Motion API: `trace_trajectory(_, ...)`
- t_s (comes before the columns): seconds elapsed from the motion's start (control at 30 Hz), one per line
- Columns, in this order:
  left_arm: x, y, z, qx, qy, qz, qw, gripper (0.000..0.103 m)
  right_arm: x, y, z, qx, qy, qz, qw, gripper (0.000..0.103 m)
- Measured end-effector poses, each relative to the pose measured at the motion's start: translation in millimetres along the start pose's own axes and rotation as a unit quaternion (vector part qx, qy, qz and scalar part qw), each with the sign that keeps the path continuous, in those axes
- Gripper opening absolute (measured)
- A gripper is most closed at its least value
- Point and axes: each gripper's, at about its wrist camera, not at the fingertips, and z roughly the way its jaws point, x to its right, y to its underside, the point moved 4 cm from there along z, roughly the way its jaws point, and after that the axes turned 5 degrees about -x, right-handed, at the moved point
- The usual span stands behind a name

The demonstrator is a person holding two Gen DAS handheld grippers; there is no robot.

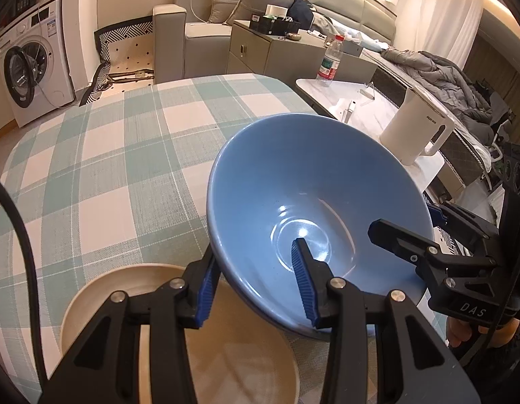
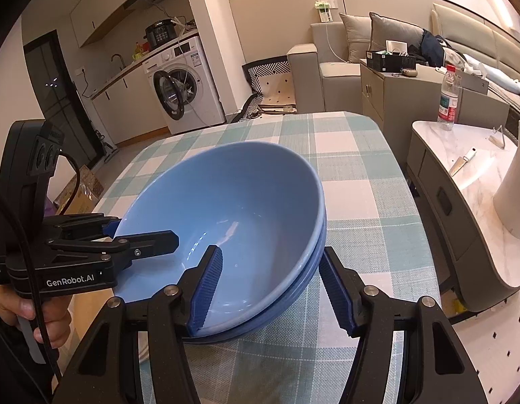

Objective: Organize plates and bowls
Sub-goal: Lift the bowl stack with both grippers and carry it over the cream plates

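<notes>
Glossy blue ceramic bowl (image 1: 313, 208) tilted at centre frame above checked green-white tabletop (image 1: 108, 168), nested on second blue bowl (image 2: 313, 269). Left gripper (image 1: 260, 289) and right gripper (image 2: 271, 289) fingers pinching opposite rims. Beige round plate (image 1: 226, 353) lower left, unstacked. Sorting underway, placement left.

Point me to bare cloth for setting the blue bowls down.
Free: checked cloth beyond and left of the blue bowls, out to the far edge. Crowded: near edge, where the beige plate, left gripper and right gripper bunch together.
</notes>
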Motion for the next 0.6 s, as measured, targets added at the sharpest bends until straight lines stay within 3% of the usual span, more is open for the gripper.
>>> trace_trajectory(0.6,0,4,-38,0.037,0.000,0.007,0.9993,0.041,-21,-3,-28,0.015,0.002,-0.009,1.000,0.062)
